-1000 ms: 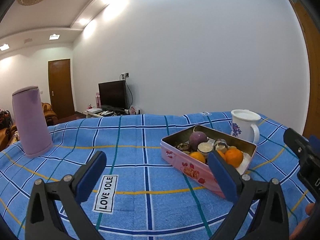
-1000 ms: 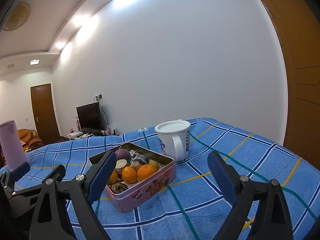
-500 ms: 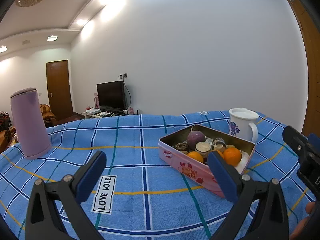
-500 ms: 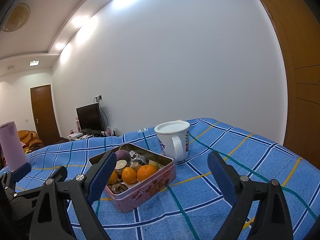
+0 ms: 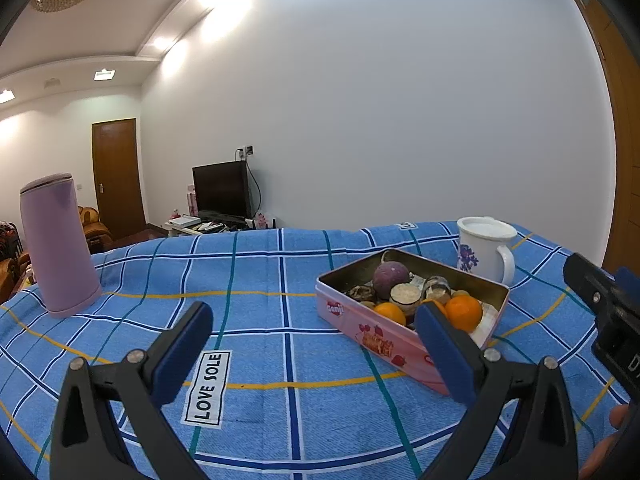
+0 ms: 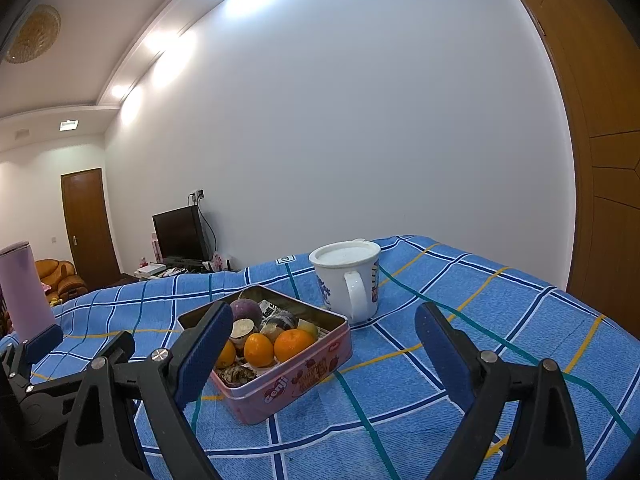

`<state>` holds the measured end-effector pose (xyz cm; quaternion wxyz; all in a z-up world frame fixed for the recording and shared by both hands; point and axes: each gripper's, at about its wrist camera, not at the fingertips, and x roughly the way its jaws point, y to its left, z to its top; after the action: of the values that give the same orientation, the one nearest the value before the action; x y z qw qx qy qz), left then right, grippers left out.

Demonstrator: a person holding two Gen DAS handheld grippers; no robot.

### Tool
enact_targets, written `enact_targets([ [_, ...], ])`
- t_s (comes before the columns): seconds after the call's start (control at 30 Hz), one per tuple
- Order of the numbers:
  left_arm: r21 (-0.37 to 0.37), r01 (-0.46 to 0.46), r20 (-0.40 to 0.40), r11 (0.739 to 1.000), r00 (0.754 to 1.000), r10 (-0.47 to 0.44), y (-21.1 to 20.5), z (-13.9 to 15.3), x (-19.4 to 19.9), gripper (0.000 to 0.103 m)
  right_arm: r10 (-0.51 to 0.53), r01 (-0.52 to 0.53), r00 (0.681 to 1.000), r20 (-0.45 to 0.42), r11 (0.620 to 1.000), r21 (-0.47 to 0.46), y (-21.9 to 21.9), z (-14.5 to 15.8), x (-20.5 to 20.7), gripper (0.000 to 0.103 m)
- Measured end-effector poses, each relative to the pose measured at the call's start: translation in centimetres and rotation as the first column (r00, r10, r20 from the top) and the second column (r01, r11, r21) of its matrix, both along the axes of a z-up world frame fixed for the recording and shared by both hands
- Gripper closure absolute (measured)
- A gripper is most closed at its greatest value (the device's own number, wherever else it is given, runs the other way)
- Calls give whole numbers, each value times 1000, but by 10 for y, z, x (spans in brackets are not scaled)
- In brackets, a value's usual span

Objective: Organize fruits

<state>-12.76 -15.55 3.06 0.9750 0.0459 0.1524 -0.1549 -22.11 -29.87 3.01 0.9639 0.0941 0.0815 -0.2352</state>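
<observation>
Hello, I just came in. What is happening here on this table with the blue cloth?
A person holds a two-finger gripper in each hand to sort fruit, but nothing is picked up yet. The left gripper and the right gripper both hover open and empty above the blue checked cloth. The oranges and a purple fruit lie in the pink tin. A white mug stands behind the tin, and a lilac flask stands upright far to the left.
</observation>
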Motion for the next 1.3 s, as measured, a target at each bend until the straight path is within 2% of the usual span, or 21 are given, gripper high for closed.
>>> enact_targets([
  [0.87,4,-8,5,1000,1000,8,0,-1,-1,0,-3,3,1000,4,1000,2,0,1,-2,10],
  [1.13,-11,24,4,1000,1000,-24,-4,1,-5,0,-3,3,1000,11,1000,-1,2,1,-4,10],
  [1.3,1,-19,27,1000,999,18,-4,2,-9,0,-1,1,1000,11,1000,-6,2,2,-5,10],
])
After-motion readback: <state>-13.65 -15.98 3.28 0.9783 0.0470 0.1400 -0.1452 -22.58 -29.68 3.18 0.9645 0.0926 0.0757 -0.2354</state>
